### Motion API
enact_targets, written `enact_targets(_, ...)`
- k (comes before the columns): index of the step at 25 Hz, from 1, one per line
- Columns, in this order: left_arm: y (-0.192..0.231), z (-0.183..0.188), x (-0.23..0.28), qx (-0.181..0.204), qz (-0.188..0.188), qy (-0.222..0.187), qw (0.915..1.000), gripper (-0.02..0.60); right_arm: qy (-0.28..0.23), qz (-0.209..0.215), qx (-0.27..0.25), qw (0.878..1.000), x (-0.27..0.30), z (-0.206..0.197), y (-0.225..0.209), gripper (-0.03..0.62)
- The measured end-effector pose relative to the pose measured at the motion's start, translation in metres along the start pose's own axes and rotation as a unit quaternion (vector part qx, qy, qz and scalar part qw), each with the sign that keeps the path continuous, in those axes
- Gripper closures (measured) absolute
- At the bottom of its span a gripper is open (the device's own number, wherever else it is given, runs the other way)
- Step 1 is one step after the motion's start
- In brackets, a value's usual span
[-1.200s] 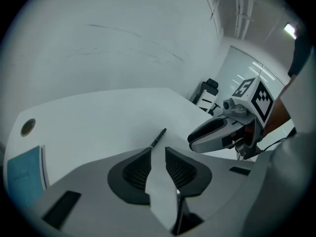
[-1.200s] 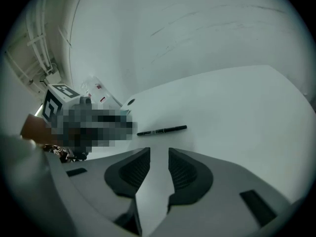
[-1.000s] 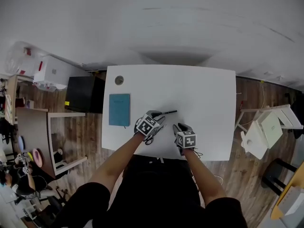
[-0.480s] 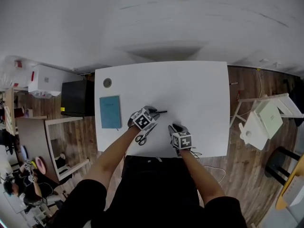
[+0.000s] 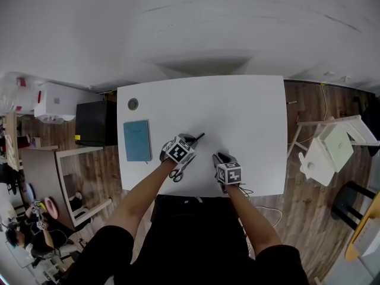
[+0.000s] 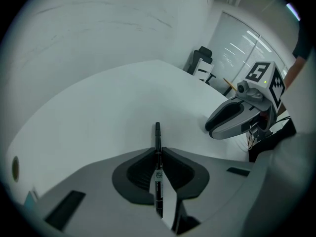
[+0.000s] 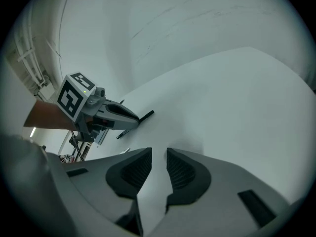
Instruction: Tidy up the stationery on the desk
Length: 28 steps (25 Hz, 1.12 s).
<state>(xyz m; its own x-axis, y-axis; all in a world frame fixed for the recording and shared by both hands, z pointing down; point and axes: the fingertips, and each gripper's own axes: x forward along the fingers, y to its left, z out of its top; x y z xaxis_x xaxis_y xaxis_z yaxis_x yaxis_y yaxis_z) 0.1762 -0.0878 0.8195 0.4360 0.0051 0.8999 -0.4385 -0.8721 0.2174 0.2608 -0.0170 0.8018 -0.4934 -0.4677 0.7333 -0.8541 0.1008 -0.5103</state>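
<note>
Head view: a person stands at a white table [image 5: 249,117] with a claw in each hand. The left claw [image 5: 187,140] is over the near half of the table, and a black pen [image 5: 200,136] sticks out of its front. A pair of scissors [image 5: 176,173] lies on the table right by that hand. A blue-green notebook [image 5: 137,140] lies flat near the left edge, well apart from both claws. The right claw [image 5: 219,158] is near the front edge, beside the left one but not touching it.

Left gripper view: the left claw is clamped on the pen. Its jaws have just been closing, and the dark pads press on the pen from both sides. The pen runs straight along the claw, and its tip pokes out in front, over the table.

Right gripper view: the right claw's jaws stand a little apart. They have just been closing a bit, but nothing is between them. Only the white table shows in the gap. The left claw with the pen shows to the left.
</note>
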Motion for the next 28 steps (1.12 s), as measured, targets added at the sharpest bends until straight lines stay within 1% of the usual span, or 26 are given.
enact_targets(3,0.002,-0.004,-0.008,-0.027,0.005,-0.020,0.9994,0.529,-0.002,-0.003,-0.003,1.000,0.001,0.005,0.002,0.490)
enact_targets(5,0.009,-0.006,-0.021,-0.061,0.016,-0.046,0.9969,0.529,-0.009,-0.004,-0.008,1.000,0.004,0.011,0.006,0.494)
enact_targets(7,0.018,-0.013,-0.033,-0.103,0.028,-0.066,0.9921,0.529,-0.024,-0.006,-0.019,1.000,0.006,0.019,0.013,0.502)
enact_targets(9,0.028,-0.025,-0.043,-0.137,0.040,-0.077,0.9868,0.529,-0.035,-0.005,-0.027,0.999,0.011,0.025,0.024,0.503)
enact_targets(14,0.052,-0.061,-0.069,-0.185,0.065,-0.092,0.9762,0.529,-0.032,0.006,-0.043,0.999,0.031,0.035,0.062,0.504)
enact_targets(17,0.062,-0.080,-0.081,-0.214,0.077,-0.100,0.9687,0.529,-0.027,0.019,-0.056,0.998,0.043,0.038,0.086,0.519)
enact_targets(20,0.072,-0.097,-0.086,-0.247,0.083,-0.105,0.9596,0.529,-0.022,0.026,-0.071,0.997,0.053,0.039,0.108,0.528)
enact_targets(24,0.087,-0.107,-0.099,-0.302,0.097,-0.120,0.9408,0.529,-0.017,0.026,-0.086,0.996,0.061,0.038,0.132,0.528)
enact_targets(26,0.097,-0.110,-0.107,-0.322,0.109,-0.122,0.9325,0.529,-0.014,0.026,-0.089,0.996,0.062,0.037,0.140,0.528)
enact_targets(28,0.108,-0.116,-0.108,-0.334,0.124,-0.114,0.9273,0.529,-0.012,0.026,-0.094,0.995,0.063,0.036,0.144,0.528)
